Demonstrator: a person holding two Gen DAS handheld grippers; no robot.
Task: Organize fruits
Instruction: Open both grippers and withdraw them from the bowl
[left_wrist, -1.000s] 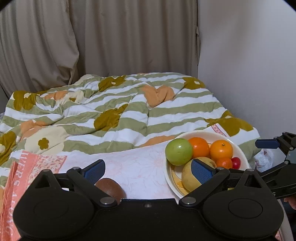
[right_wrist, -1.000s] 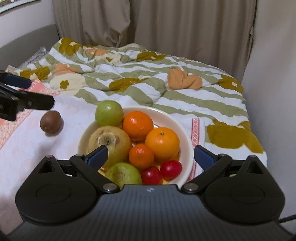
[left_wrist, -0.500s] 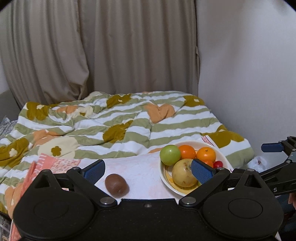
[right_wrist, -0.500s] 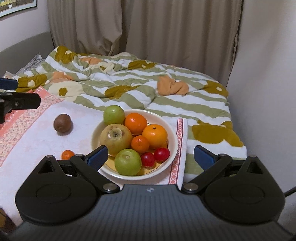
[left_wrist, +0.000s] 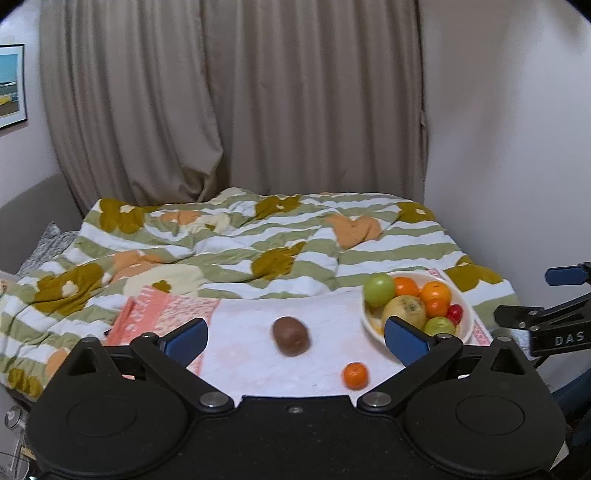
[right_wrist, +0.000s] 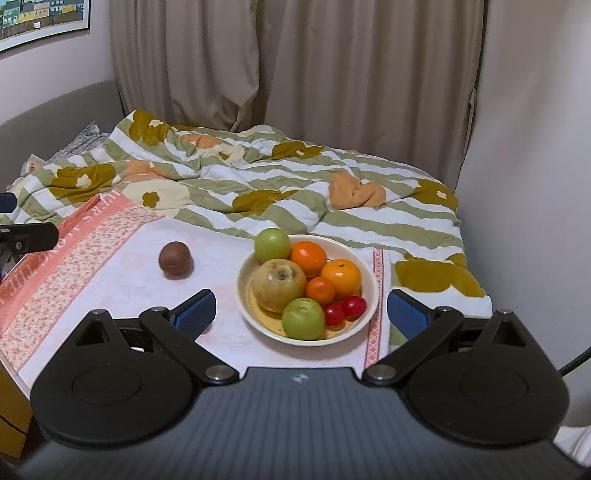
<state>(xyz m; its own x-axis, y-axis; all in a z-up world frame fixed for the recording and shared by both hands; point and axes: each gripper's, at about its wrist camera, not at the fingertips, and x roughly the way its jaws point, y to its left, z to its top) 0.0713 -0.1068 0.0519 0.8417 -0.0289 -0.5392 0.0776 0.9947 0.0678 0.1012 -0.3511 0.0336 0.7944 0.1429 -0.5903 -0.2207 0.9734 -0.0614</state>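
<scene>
A cream bowl (right_wrist: 369, 295) on a white and pink cloth holds two green apples, a yellow pear (right_wrist: 279, 284), oranges and two red cherry tomatoes. It also shows in the left wrist view (left_wrist: 466, 314). A brown kiwi (left_wrist: 291, 335) (right_wrist: 175, 258) lies on the cloth left of the bowl. A small mandarin (left_wrist: 355, 375) lies nearer me. My left gripper (left_wrist: 295, 336) is open and empty, above and behind the kiwi. My right gripper (right_wrist: 301, 308) is open and empty, held back from the bowl.
The cloth (right_wrist: 110, 266) lies over a small table against a bed with a green striped floral quilt (right_wrist: 280, 184). Curtains (right_wrist: 295, 74) hang behind. A white wall (right_wrist: 535, 147) stands close on the right. The right gripper's side shows in the left wrist view (left_wrist: 554, 325).
Both grippers have pulled back and up from the table, so the bowl and kiwi look smaller. The small mandarin has come into the left wrist view. Both grippers stay open.
</scene>
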